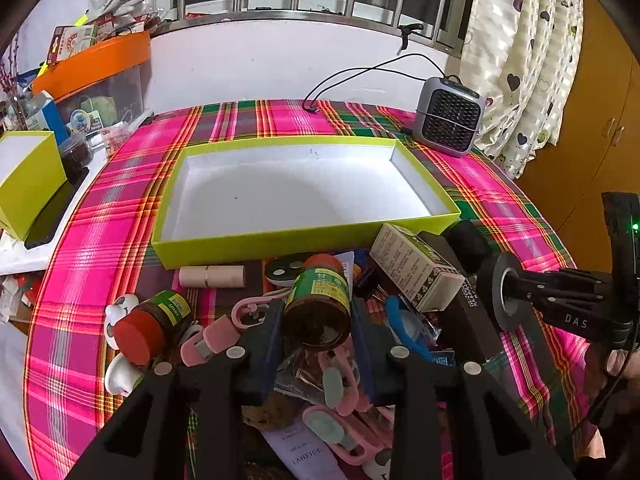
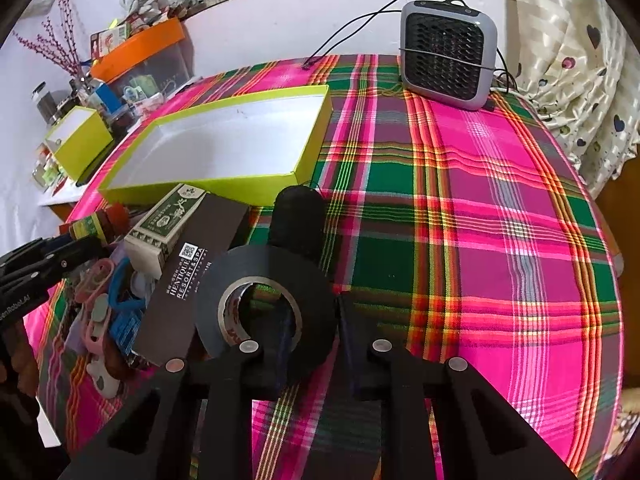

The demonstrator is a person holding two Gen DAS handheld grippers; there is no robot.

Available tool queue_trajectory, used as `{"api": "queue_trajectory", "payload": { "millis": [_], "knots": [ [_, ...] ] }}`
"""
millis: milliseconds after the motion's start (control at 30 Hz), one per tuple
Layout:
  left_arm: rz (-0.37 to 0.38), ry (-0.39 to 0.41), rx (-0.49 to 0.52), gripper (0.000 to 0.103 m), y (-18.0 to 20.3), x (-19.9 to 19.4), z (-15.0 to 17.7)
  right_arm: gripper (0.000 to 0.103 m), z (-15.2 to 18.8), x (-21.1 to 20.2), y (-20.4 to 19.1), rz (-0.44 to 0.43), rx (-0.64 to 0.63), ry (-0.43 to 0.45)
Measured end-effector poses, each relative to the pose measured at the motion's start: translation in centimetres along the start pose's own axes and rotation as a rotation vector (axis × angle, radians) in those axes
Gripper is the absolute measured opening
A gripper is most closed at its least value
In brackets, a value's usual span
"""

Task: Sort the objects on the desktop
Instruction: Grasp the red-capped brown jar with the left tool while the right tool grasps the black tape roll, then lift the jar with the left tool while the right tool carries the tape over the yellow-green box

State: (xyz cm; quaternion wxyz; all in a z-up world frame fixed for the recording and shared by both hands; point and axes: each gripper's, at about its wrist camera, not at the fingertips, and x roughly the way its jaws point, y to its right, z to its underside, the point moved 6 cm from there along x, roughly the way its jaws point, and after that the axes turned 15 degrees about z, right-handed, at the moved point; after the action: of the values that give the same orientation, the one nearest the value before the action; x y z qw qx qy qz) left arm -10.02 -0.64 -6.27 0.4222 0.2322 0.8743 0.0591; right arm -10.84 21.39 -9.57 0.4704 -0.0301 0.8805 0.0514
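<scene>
My left gripper (image 1: 316, 314) is shut on a brown bottle (image 1: 320, 304) with a green label and a red cap, its base turned toward the camera above a heap of small items. My right gripper (image 2: 316, 320) is shut on the wall of a black tape roll (image 2: 264, 276), one finger through its hole and the other outside. In the left wrist view that tape roll (image 1: 500, 300) stands on edge at the right. A shallow yellow-green box (image 1: 280, 240) with a white inside lies open just behind the heap.
The heap holds a second brown bottle (image 1: 156, 320), a pink tube (image 1: 212, 276), a white and green carton (image 1: 416, 268), a dark flat box (image 2: 192, 272), a black spool (image 2: 298, 220) and pink clips (image 1: 340, 392). A grey heater (image 2: 448, 56) stands at the back.
</scene>
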Motion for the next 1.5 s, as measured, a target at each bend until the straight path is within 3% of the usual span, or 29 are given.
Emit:
{"api": "queue_trajectory", "payload": {
  "millis": [667, 1500],
  "knots": [
    [0.005, 0.061, -0.009, 0.032, 0.5, -2.4, 0.0, 0.022, 0.1, -1.9, -0.1, -0.009, -0.004, 0.026],
    [0.01, 0.112, -0.007, 0.033, 0.8, -2.9, -2.3, 0.022, -3.2, -3.5, -1.2, -0.012, -0.045, 0.093]
  ]
}}
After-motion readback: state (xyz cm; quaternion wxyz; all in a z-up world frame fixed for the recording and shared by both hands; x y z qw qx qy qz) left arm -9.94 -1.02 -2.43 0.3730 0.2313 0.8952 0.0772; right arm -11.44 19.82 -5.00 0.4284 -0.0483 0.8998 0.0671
